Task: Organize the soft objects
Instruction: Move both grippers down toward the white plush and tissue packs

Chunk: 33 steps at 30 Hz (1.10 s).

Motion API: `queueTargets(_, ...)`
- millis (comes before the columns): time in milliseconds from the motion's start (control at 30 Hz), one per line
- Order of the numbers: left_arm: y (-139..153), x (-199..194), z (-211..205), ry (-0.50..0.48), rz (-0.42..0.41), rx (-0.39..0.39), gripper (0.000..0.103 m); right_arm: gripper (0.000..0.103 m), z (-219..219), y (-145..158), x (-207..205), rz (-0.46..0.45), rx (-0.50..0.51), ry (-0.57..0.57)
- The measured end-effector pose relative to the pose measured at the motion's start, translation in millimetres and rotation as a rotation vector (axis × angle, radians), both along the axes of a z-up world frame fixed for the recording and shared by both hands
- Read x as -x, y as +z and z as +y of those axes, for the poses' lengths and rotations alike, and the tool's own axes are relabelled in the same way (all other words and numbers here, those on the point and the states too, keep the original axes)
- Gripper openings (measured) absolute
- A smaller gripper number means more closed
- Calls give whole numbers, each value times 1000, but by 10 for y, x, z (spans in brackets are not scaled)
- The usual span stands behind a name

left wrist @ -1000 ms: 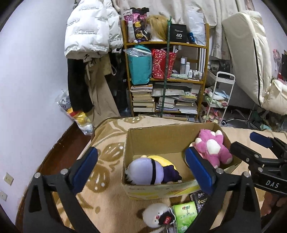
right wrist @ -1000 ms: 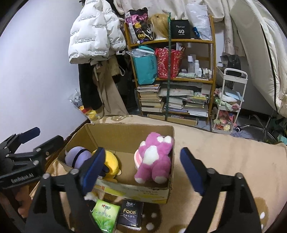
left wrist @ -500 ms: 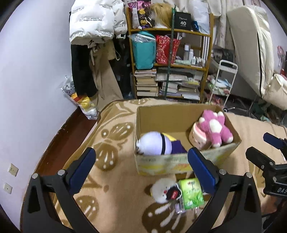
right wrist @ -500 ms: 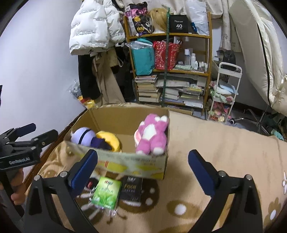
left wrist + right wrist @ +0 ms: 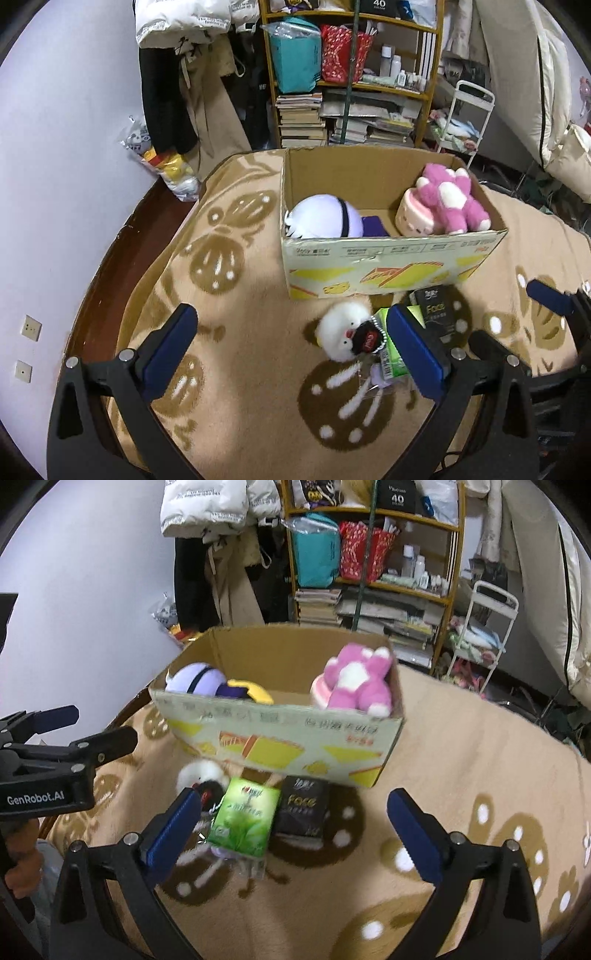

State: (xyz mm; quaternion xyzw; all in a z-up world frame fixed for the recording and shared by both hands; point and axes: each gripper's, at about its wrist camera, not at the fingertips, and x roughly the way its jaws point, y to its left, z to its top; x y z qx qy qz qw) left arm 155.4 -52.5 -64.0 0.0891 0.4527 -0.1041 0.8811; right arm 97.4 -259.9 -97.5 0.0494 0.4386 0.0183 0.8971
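A brown cardboard box [image 5: 391, 273] sits on the tan blanket with brown flowers [image 5: 236, 332]. Inside it lie a fluffy pink plush toy [image 5: 452, 199] and a round purple plush toy [image 5: 325, 221]. In front of the box lie a small white fluffy toy [image 5: 341, 332], a green tissue pack [image 5: 243, 818] and a black tissue pack [image 5: 303, 806]. The left gripper [image 5: 291, 350] and right gripper [image 5: 293, 829] are both wide open and hold nothing. A crowded wooden shelf [image 5: 448, 572] stands behind.
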Motion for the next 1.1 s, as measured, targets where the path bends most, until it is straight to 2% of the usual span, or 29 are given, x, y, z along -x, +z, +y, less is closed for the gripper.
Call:
queueTargets(300, -161, -117, 58, -6, 46, 9, 101, 103, 186, -232, -52, 60, -13, 41)
queueTargets(500, -272, -200, 65, 1, 79, 30, 101, 103, 185, -307, -95, 84, -43, 35)
queueTargets(933, -466, -270, -77, -40, 117, 14, 101, 103, 169, -517, -244, 148, -85, 20)
queueTargets(1100, -566, -317, -110, -37, 149, 32, 101, 103, 175, -609, -292, 177, -108, 30)
